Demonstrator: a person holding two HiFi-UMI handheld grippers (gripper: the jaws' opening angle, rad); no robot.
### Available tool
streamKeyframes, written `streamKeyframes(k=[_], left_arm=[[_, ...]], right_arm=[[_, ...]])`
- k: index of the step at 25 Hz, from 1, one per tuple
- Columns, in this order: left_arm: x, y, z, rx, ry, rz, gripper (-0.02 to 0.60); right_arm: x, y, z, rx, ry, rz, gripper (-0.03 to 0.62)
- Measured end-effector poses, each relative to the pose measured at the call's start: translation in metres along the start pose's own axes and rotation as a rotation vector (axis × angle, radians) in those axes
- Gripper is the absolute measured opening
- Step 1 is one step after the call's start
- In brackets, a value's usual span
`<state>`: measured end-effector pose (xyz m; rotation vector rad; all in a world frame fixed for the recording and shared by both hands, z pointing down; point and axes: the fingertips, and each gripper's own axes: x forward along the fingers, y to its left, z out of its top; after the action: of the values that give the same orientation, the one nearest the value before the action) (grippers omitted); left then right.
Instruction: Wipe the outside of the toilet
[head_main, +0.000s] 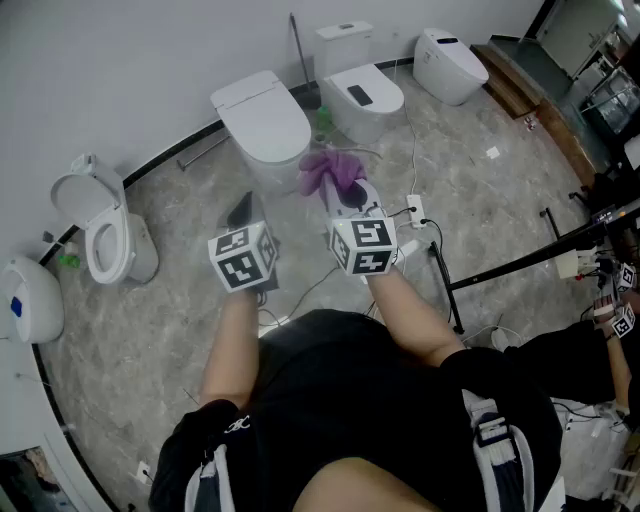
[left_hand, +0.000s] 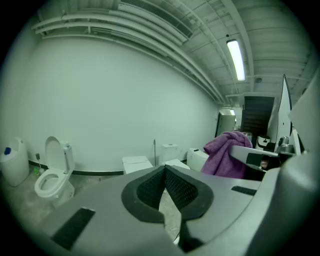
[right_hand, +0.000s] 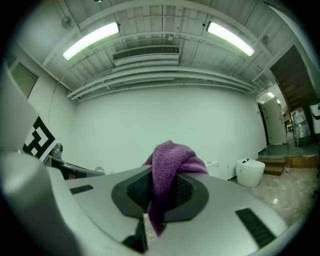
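Observation:
A white toilet (head_main: 262, 122) with its lid down stands just ahead of both grippers, also seen small in the left gripper view (left_hand: 136, 162). My right gripper (head_main: 350, 192) is shut on a purple cloth (head_main: 332, 172), held in the air short of the toilet's right side. The cloth (right_hand: 170, 165) bunches over the jaw tips of the right gripper (right_hand: 162, 187) and hangs down between them. My left gripper (head_main: 243, 207) hovers beside it at the left, shut with nothing in it; its pads meet at the tip (left_hand: 164, 170). The cloth (left_hand: 225, 152) shows at that view's right.
More toilets line the curved wall: an open one (head_main: 100, 230) at left, a tank toilet (head_main: 355, 90) and a rounded one (head_main: 448, 65) at back right. A power strip (head_main: 415, 210) with cables and a black stand (head_main: 520, 265) lie on the floor at right. Another person's arm (head_main: 610, 320) is at far right.

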<state>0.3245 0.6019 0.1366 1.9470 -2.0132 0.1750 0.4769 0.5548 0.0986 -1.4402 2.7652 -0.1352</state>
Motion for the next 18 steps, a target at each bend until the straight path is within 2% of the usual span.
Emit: streamKeyframes(k=[5,12,18], left_arm=[[0.001,-0.013,-0.005,0.001,0.014,0.015,0.008],[0.005,-0.034,-0.009,0.005,0.015,0.013,0.008],[0.003,-0.048,-0.012,-0.004,-0.007,0.077,0.008]], right_arm=[[-0.012,-0.014,0.01,0.017,-0.039,0.006,0.046],[-0.02,-0.033,0.003,0.013,-0.019,-0.008,0.046],[-0.038,-0.053,0.003,-0.002,-0.051,0.0,0.046]])
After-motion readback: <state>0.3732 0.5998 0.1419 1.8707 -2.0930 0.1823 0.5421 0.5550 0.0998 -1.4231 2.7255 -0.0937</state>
